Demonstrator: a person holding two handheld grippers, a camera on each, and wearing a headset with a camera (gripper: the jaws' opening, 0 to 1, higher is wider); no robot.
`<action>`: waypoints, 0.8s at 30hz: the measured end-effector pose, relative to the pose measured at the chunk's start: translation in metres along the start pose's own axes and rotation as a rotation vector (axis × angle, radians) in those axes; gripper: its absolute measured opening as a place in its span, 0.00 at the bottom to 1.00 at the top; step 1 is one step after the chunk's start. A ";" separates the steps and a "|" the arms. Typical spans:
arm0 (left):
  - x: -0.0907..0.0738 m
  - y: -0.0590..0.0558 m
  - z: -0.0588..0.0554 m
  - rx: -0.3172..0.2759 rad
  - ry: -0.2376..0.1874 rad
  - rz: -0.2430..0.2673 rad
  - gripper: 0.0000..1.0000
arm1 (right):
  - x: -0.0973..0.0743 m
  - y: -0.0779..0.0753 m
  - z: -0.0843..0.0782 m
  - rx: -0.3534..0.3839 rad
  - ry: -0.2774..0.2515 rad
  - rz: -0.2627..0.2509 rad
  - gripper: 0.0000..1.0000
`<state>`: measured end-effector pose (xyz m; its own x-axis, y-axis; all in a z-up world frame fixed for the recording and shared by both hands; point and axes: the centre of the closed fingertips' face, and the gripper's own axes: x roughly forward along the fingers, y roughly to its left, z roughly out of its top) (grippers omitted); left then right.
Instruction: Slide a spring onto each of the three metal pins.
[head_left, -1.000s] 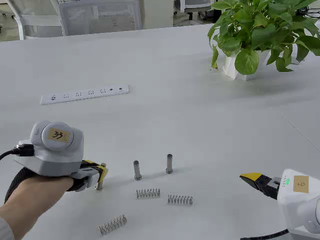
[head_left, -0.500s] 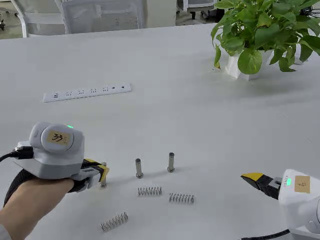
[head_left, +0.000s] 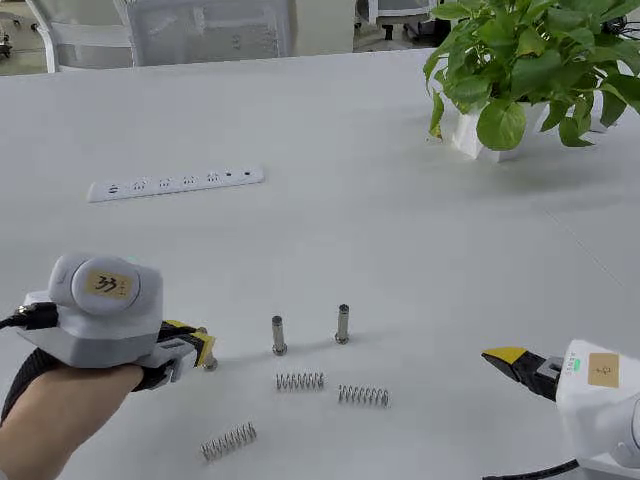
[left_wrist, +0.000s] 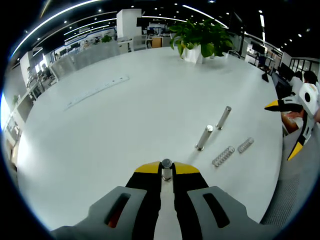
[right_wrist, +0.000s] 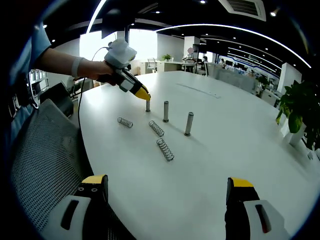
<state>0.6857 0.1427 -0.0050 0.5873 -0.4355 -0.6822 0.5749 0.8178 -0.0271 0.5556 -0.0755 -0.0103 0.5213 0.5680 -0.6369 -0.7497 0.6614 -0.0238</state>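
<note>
Left gripper (head_left: 202, 347) stays clenched on the leftmost short steel pin (left_wrist: 166, 164), standing on the white bench (head_left: 400, 230); nothing has shifted. Right gripper (right_wrist: 167, 181) hangs released, well apart from the coiled wire springs (head_left: 299, 381), all three lying loose, none threaded yet.

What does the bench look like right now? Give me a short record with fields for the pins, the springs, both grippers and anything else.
pins: left pin, middle pin, right pin; all upright, none with a spring on it
springs: left spring, centre spring, right spring; lying flat on the table, nearer the person than the pins
left gripper: shut on left pin
right gripper: open, holding nothing, off to the right of the springs
other: power strip and potted plant farther back
</note>
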 end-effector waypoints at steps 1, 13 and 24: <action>0.000 0.000 0.000 0.004 0.001 0.001 0.04 | 0.000 0.000 0.000 0.000 0.001 0.000 0.99; 0.000 -0.004 0.000 0.043 -0.011 0.011 0.05 | 0.000 0.000 -0.002 -0.002 0.004 0.001 0.98; -0.001 -0.004 -0.001 0.033 -0.022 0.012 0.05 | 0.001 0.001 -0.003 -0.005 0.009 0.004 0.98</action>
<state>0.6824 0.1402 -0.0045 0.6066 -0.4338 -0.6663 0.5860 0.8103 0.0059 0.5543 -0.0761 -0.0129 0.5146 0.5662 -0.6440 -0.7538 0.6566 -0.0250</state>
